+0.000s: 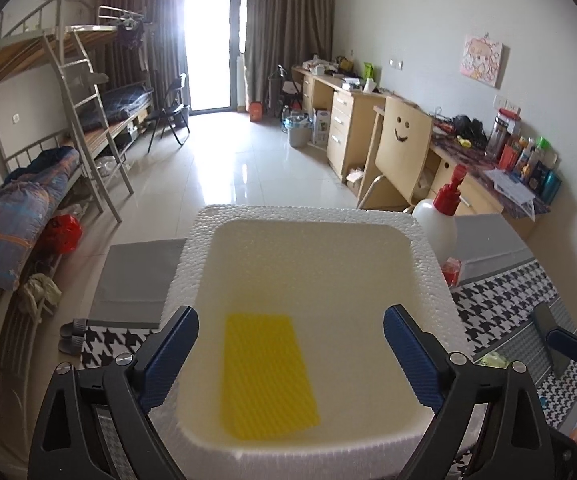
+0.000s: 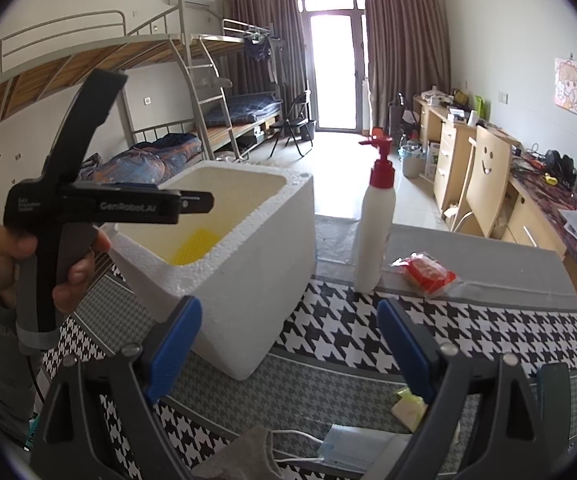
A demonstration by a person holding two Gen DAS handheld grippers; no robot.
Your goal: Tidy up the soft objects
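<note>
A white foam box (image 1: pixel 428 272) stands on the houndstooth cloth; it also shows in the right wrist view (image 2: pixel 248 280). A yellow sponge (image 1: pixel 266 376) lies flat on its floor, and its edge shows in the right wrist view (image 2: pixel 196 246). My left gripper (image 1: pixel 290 360) is open and empty above the box's near rim. My right gripper (image 2: pixel 288 352) is open and empty over the cloth, right of the box. Below it lie a blue face mask (image 2: pixel 352 448), a grey cloth (image 2: pixel 248 452) and a pale yellow packet (image 2: pixel 408 406). A red packet (image 2: pixel 426 272) lies further back.
A white pump bottle (image 2: pixel 374 232) with a red top stands right of the box; it also shows in the left wrist view (image 1: pixel 440 220). The left handheld gripper body (image 2: pixel 88 204) is held above the box's left rim. A wooden chair (image 2: pixel 484 184) and desks stand at the right.
</note>
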